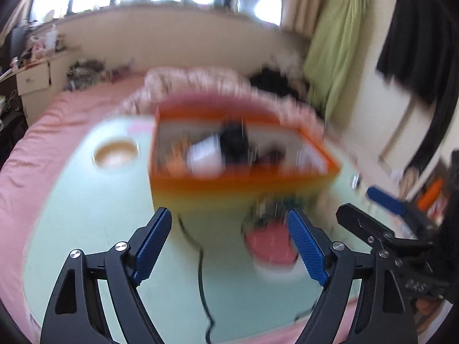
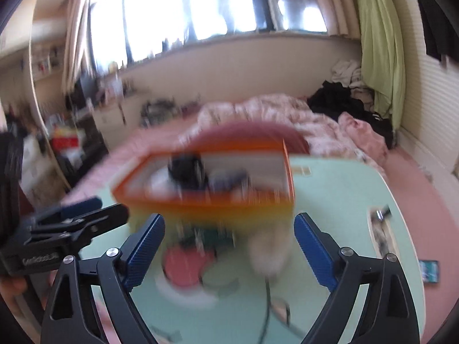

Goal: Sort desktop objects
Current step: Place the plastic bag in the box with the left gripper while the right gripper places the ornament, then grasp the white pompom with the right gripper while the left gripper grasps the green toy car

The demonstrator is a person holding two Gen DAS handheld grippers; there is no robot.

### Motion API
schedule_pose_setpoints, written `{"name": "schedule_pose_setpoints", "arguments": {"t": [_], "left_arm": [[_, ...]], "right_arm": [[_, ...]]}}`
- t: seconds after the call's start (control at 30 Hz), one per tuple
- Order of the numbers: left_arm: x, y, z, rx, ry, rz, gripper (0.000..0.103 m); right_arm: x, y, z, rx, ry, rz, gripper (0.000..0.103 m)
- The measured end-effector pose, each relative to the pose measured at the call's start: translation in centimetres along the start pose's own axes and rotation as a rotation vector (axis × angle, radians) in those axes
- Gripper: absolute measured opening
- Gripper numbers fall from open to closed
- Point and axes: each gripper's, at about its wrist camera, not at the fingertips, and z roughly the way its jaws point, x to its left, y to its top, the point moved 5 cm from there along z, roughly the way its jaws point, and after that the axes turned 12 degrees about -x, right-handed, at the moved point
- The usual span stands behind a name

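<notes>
Orange box sits on the mint-green table, its long side running across both views, open top upward. Left gripper and right gripper both gape wide, holding nothing, just short of it.

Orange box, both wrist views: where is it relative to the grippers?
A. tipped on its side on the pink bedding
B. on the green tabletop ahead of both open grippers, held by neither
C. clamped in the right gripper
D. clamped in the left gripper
B: the orange box sits upright on the green tabletop, beyond the left gripper and the right gripper, whose jaws stand wide apart with nothing pressed between them.
</notes>
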Motion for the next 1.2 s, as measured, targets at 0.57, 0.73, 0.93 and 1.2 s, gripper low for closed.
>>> {"name": "schedule_pose_setpoints", "arguments": {"t": [0.57, 0.73, 0.93, 1.2], "left_arm": [[-0.2, -3.6, 2.1, 0.011, 0.161, 0.128, 0.103], [0.0, -3.9, 2.3, 0.010, 0.160, 0.129, 0.103], [0.1, -3.8, 2.4, 0.007, 0.162, 0.128, 0.103], [0.1, -3.8, 2.4, 0.007, 0.162, 0.129, 0.103]], "right_arm": [[-1.1, -5.5, 2.6, 0.133, -0.104, -0.013, 0.103], [-1.7, -5.1, 2.0, 0.100, -0.071, 0.046, 0.103], [-3.8, -2.7, 1.7, 0.061, -0.095, 0.129, 0.099], [-3.1, -1.8, 7.2, 0.254, -0.095, 0.058, 0.060]]}}
